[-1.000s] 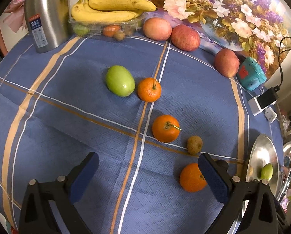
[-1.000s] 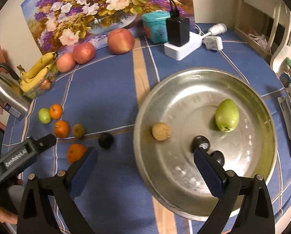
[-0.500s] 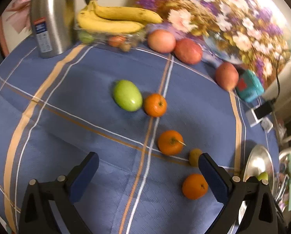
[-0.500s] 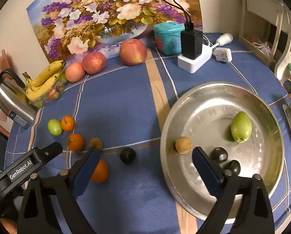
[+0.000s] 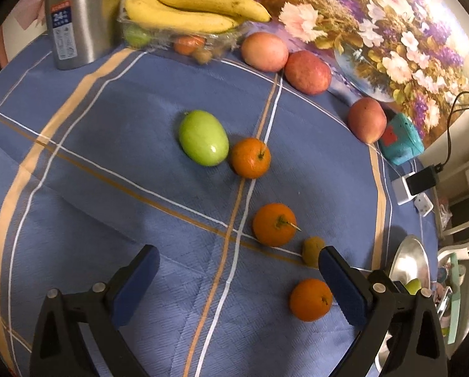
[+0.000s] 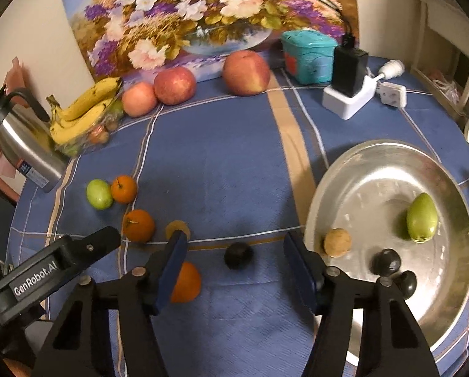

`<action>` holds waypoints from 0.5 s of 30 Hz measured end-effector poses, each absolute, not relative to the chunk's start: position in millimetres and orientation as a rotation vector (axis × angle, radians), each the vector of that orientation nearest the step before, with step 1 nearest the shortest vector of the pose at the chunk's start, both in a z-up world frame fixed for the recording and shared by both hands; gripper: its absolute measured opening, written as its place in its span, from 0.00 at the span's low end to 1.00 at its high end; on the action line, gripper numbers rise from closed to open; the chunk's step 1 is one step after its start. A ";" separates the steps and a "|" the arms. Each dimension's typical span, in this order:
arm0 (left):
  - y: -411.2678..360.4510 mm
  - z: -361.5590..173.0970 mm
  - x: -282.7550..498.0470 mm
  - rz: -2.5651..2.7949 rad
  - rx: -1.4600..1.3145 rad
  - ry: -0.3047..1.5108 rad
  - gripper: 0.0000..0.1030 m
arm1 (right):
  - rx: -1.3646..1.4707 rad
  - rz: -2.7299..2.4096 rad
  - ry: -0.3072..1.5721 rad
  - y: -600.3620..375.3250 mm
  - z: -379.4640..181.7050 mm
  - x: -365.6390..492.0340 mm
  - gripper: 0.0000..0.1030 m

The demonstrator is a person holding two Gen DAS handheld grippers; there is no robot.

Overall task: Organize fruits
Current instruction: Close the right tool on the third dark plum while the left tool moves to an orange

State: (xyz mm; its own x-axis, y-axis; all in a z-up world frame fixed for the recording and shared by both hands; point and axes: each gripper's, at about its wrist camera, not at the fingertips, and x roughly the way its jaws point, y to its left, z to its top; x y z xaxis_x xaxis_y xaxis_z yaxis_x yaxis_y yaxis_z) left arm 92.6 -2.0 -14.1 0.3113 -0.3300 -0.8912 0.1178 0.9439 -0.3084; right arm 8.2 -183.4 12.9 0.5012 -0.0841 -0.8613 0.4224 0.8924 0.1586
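My right gripper [image 6: 237, 267] hangs over the blue cloth just left of the metal bowl [image 6: 328, 169]. Its jaws are closing, with a small dark fruit [image 6: 238, 255] between them; the pads stand clear of it on both sides. The bowl holds a green fruit [image 6: 422, 217], a tan round fruit [image 6: 337, 242] and two dark fruits [image 6: 386, 260]. My left gripper [image 5: 239, 282] is open and empty above the cloth. Ahead of it lie a green fruit [image 5: 203, 137], three oranges [image 5: 274, 224] and a small brown fruit [image 5: 312, 250].
Three apples [image 6: 246, 72], bananas on a plastic tray [image 6: 83, 110] and a steel flask [image 6: 21, 144] line the back of the table, before a flower painting [image 6: 203, 15]. A teal box [image 6: 308, 55] and a charger on a white power strip [image 6: 349, 78] stand at the back right.
My right gripper has moved left from above the bowl to over the cloth, and its jaws have narrowed around the dark fruit. The left gripper has hardly shifted and stays open.
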 end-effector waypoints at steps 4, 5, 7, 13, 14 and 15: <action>-2.4 -22.3 95.3 -0.322 -0.234 1.253 0.92 | 0.372 -0.298 1.031 -179.1 7.3 14.4 0.59; -3.0 -24.2 95.7 -0.322 -0.237 1.260 0.91 | 0.368 -0.295 1.038 -178.3 5.5 16.3 0.57; -3.4 -27.3 95.9 -0.316 -0.231 1.270 0.91 | 0.365 -0.295 1.056 -177.8 0.2 19.5 0.54; -5.7 -32.3 97.8 -0.325 -0.233 1.291 0.90 | 0.380 -0.301 1.103 -181.4 -13.8 22.3 0.47; -6.9 -32.1 97.8 -0.329 -0.228 1.292 0.89 | 0.383 -0.302 1.109 -182.2 -15.2 22.0 0.46; -8.2 -32.1 97.8 -0.335 -0.225 1.294 0.88 | 0.387 -0.303 1.115 -183.2 -16.8 21.9 0.44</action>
